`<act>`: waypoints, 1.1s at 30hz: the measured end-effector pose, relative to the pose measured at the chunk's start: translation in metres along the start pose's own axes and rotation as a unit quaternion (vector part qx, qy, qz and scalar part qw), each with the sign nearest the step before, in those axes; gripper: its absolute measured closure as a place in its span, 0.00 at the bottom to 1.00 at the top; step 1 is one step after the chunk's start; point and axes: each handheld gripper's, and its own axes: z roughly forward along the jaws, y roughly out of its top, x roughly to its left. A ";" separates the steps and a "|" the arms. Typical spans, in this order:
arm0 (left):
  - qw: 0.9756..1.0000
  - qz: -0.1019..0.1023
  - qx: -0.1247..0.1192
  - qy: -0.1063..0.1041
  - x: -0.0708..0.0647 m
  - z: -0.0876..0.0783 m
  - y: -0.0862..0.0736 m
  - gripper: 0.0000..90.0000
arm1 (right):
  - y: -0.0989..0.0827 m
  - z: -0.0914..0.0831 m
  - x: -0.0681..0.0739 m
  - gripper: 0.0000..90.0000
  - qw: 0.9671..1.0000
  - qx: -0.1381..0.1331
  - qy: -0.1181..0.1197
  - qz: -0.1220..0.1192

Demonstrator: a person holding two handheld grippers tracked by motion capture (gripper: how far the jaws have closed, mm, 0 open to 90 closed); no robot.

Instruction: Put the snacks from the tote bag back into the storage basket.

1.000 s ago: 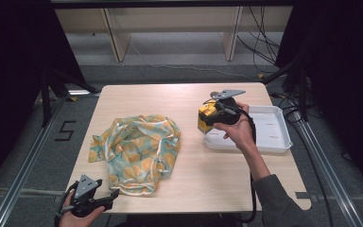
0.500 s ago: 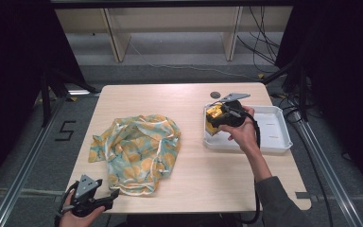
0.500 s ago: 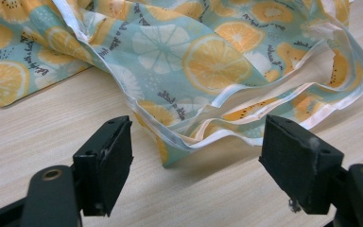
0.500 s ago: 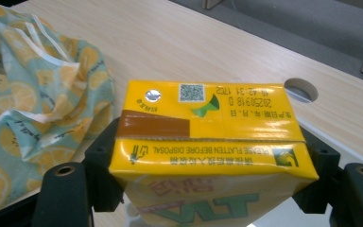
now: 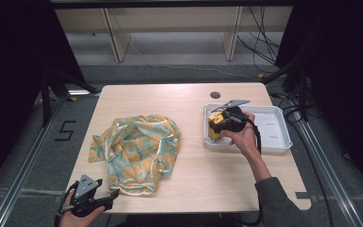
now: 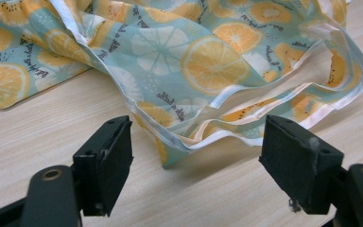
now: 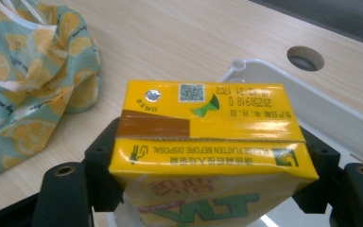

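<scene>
My right tongs (image 7: 208,175) are clamped on a yellow carton (image 7: 203,142), one pad against each side, its printed top facing back at me. In the high view the carton (image 5: 216,126) hangs over the near-left corner of the white tray (image 5: 274,142), low above its wall; I cannot tell whether its bottom already touches the tray floor. I judge the step in hand to be lifting the carton out of the tray or setting it in, and either way the same care applies: keep the carton upright, hold the squeeze even so the soft sides don't buckle, and keep the bottom edge clear of the tray wall just beneath it.

My left tongs (image 6: 203,161) stand apart with nothing between them, low at the near edge of the table (image 5: 208,184). Straight ahead of them lies the bag (image 6: 208,71), a crumpled cloth with an orange-slice print, its hemmed edge just beyond the pads but not touched. In the high view the left tongs (image 5: 106,198) sit just short of the bag (image 5: 137,151).

From the right tongs the bag lies well to the left, with bare wood between. A round hole (image 5: 215,95) in the table sits just beyond the tray. Nothing stands between carton and bag; only the tray wall is in the way.
</scene>
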 end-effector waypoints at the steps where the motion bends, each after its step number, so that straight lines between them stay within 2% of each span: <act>1: 1.000 0.012 0.010 0.003 0.002 -0.001 0.000 0.28 | 0.000 0.000 0.000 0.33 1.000 0.000 0.000 0.000; 2: 1.000 0.010 0.009 0.007 0.002 -0.001 0.000 0.28 | -0.002 0.002 -0.001 0.33 1.000 -0.009 -0.003 -0.006; 4: 1.000 0.005 0.006 0.005 0.001 -0.002 0.000 0.28 | -0.006 0.003 0.000 0.33 1.000 -0.006 0.004 -0.004; 5: 1.000 0.005 0.006 0.005 0.001 -0.002 0.000 0.28 | -0.006 0.002 -0.001 0.33 1.000 -0.001 0.007 -0.011; 8: 1.000 0.003 0.004 0.003 0.001 -0.001 0.000 0.28 | -0.008 0.003 0.001 0.33 1.000 -0.001 0.005 0.000; 11: 1.000 -0.001 0.003 0.003 0.000 -0.001 0.000 0.28 | -0.011 0.004 0.001 0.33 1.000 -0.002 0.008 -0.005; 13: 1.000 0.003 0.006 0.004 0.001 -0.002 0.000 0.28 | -0.011 0.002 0.003 0.33 1.000 0.006 0.013 0.000; 15: 1.000 0.005 0.006 0.002 0.002 -0.001 0.000 0.28 | -0.012 0.002 0.002 0.33 1.000 0.009 0.010 -0.006; 16: 1.000 0.010 0.010 0.003 0.002 -0.002 0.000 0.28 | -0.013 0.003 0.003 0.33 1.000 -0.006 0.006 -0.002; 17: 1.000 0.018 0.017 0.001 0.003 -0.003 0.000 0.28 | -0.013 0.003 0.003 0.33 1.000 -0.006 0.006 -0.002; 21: 1.000 0.017 0.015 0.002 0.003 -0.002 0.000 0.28 | -0.014 0.002 0.002 0.33 1.000 -0.002 0.007 0.004; 23: 1.000 0.017 0.016 0.002 0.003 -0.003 0.000 0.28 | -0.015 0.002 0.000 0.33 1.000 -0.007 0.007 -0.005; 24: 1.000 0.014 0.014 0.004 0.002 -0.003 0.000 0.28 | -0.016 0.000 0.001 0.33 1.000 -0.003 0.007 0.005; 26: 1.000 0.012 0.012 0.006 0.002 -0.002 0.000 0.28 | -0.017 0.001 0.001 0.33 1.000 -0.005 0.006 0.004; 28: 1.000 0.011 0.012 0.005 0.002 -0.002 0.000 0.28 | -0.017 -0.001 0.000 0.33 1.000 0.003 0.007 0.005; 30: 1.000 0.012 0.011 0.007 0.002 -0.002 0.000 0.28 | -0.019 0.000 0.000 0.33 1.000 -0.002 0.005 0.006; 31: 1.000 0.012 0.013 0.005 0.002 -0.002 0.000 0.28 | -0.020 0.001 0.001 0.33 1.000 -0.013 0.001 0.010; 33: 1.000 0.012 0.011 0.007 0.002 -0.002 0.000 0.28 | -0.019 0.001 0.001 0.33 1.000 -0.008 0.003 -0.001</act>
